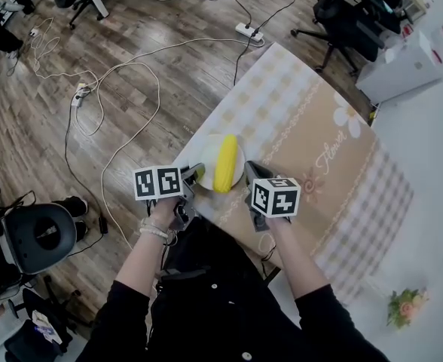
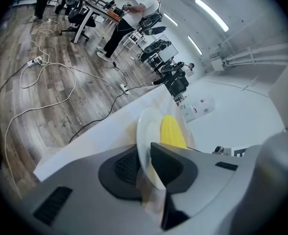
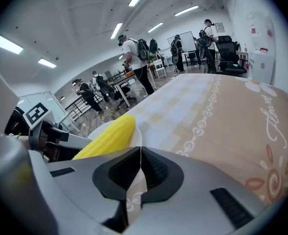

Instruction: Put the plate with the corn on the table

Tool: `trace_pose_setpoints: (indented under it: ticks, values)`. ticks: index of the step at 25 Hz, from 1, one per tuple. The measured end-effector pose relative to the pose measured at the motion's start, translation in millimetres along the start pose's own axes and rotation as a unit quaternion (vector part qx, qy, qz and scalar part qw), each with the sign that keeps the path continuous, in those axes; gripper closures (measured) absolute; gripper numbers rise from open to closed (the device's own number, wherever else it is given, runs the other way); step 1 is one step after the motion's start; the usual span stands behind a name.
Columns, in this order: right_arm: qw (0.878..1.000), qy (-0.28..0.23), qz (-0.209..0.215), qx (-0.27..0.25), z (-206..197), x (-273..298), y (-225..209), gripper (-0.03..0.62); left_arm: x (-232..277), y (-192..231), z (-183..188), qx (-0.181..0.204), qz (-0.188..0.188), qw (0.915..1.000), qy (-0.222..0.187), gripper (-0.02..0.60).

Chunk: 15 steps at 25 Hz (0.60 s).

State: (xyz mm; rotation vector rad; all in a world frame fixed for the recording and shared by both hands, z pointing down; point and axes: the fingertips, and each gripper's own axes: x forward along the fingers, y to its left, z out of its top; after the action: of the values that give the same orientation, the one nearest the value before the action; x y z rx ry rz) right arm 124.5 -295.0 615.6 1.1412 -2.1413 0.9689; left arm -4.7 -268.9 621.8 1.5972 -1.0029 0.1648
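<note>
A white plate (image 1: 206, 151) with a yellow corn cob (image 1: 226, 163) on it sits over the near left edge of the table (image 1: 319, 149), which has a beige flowered cloth. My left gripper (image 1: 194, 175) is shut on the plate's near left rim. In the left gripper view the rim (image 2: 146, 126) stands between the pads of the left gripper (image 2: 146, 153), with the corn (image 2: 172, 131) beyond. My right gripper (image 1: 252, 175) is at the plate's right side. In the right gripper view the right gripper (image 3: 140, 148) is shut with its jaws touching and nothing between them. The corn (image 3: 107, 138) and plate (image 3: 99, 129) lie just past the tips.
White cables (image 1: 116, 74) and a power strip (image 1: 249, 32) lie on the wooden floor left of the table. Office chairs (image 1: 342, 17) stand at the far end and one chair (image 1: 37, 236) at my left. A small bunch of flowers (image 1: 406, 306) lies at lower right. People stand in the background.
</note>
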Motion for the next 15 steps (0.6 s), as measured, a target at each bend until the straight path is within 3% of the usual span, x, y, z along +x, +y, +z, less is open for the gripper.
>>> trace_pose_setpoints:
  ticks: [8, 12, 15]
  values:
    - [1.0, 0.015, 0.001, 0.011, -4.3, 3.1, -1.0, 0.551, 0.0, 0.2, 0.6, -0.007, -0.002, 1.0, 0.002, 0.522]
    - [0.999, 0.017, 0.023, 0.039, -5.0, 2.1, 2.1, 0.544, -0.2, 0.4, 0.4, -0.007, -0.004, 1.0, 0.003, 0.522]
    - [0.998, 0.024, 0.043, 0.045, -6.6, 3.5, 8.7, 0.461, 0.4, 0.5, 1.1, -0.007, -0.005, 1.0, 0.003, 0.522]
